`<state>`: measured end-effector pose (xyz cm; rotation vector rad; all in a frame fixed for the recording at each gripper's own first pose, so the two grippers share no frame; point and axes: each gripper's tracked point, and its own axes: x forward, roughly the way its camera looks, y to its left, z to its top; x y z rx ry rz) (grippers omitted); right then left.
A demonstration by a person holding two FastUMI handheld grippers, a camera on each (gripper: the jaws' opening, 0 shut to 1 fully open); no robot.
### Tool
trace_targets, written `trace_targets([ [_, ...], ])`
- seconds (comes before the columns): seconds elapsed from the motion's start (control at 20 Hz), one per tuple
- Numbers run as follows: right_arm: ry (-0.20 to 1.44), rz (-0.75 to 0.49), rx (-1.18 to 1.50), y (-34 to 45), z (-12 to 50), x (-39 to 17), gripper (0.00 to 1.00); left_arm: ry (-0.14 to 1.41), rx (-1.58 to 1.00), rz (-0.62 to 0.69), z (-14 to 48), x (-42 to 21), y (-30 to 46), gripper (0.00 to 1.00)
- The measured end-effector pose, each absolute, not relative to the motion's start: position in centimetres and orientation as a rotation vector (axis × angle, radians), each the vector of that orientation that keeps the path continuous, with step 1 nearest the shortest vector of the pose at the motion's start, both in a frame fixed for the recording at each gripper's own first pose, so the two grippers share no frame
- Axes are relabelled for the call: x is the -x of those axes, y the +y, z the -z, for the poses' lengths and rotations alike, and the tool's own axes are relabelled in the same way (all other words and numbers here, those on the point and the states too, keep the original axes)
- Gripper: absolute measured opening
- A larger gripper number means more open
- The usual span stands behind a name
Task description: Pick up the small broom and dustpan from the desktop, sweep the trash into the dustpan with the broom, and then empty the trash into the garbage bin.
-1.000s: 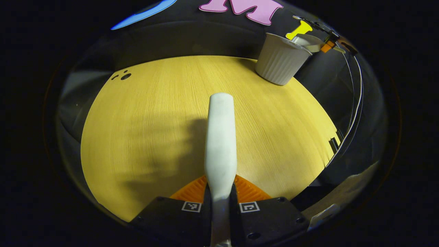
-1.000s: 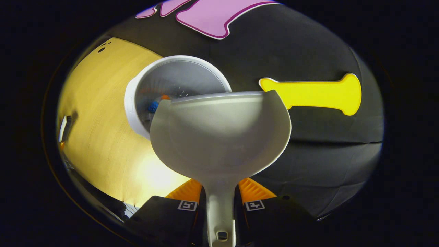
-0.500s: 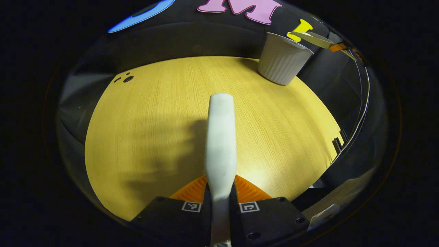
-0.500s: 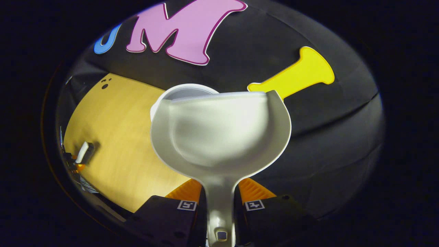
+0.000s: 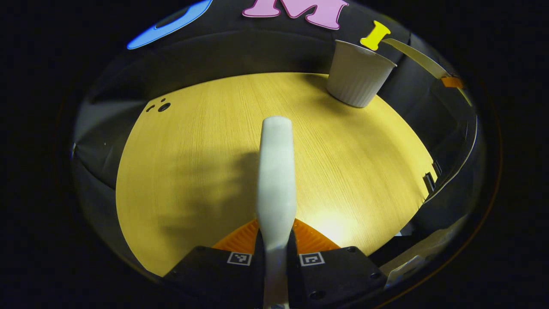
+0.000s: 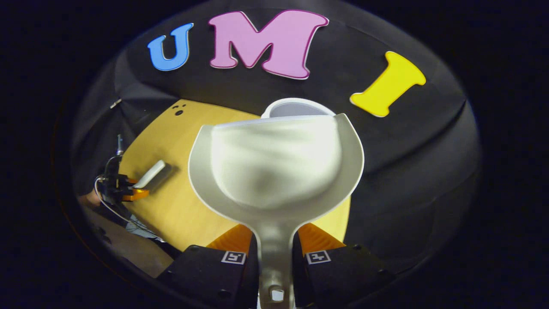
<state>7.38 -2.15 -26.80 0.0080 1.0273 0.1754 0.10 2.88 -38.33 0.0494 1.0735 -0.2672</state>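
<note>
Now the dustpan (image 6: 276,165) is held up in the air with its scoop showing bare, no trash visible in it, so the emptying looks done or nearly so. The garbage bin (image 6: 296,109) peeks out just behind the front lip of the pan, at about twelve o'clock in the right gripper view. To do this step well, I would keep the pan tipped over the bin's mouth until nothing clings to the scoop, then draw it back level and low so no crumbs fall on the desk (image 6: 171,141). A look into the bin would confirm the trash landed; from here its inside is hidden by the pan.

The right gripper (image 6: 276,257) is closed narrow on the dustpan's handle, both fingers pressing its sides, the handle running straight up between them.

The left gripper (image 5: 274,255) is likewise clamped narrow on the broom (image 5: 275,171), whose pale handle stands out forward toward twelve o'clock over the desk (image 5: 193,171). Its bristles cannot be seen. In the left gripper view the bin (image 5: 358,75) stands at about one o'clock, at the far edge of the desk, well apart from the broom. In the right gripper view the broom (image 6: 150,174) and the left gripper (image 6: 128,191) show at about nine o'clock, hovering over the desk's near side.
</note>
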Motion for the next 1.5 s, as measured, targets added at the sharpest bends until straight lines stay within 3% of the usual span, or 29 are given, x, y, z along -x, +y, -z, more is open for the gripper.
trace_targets([
  [0.4,1.123,-0.307,-0.050,7.9,36.7,-1.9,0.36,1.087,-0.083,0.223,39.0,-1.0,4.3,0.26],
  [0.45,1.137,-0.313,-0.068,8.9,38.2,-1.3,0.33,1.089,-0.093,0.216,39.2,-1.1,4.6,0.26],
  [0.85,1.220,-0.263,-0.071,12.0,46.6,1.6,0.36,1.123,-0.124,0.181,41.4,-1.3,5.3,0.26],
  [1.25,1.262,-0.232,-0.124,13.1,49.3,2.6,0.33,1.179,-0.099,0.185,42.8,-1.5,5.4,0.27],
  [1.5,1.267,-0.234,-0.149,13.6,49.8,3.5,0.37,1.192,-0.104,0.176,42.1,-1.9,5.8,0.29],
])
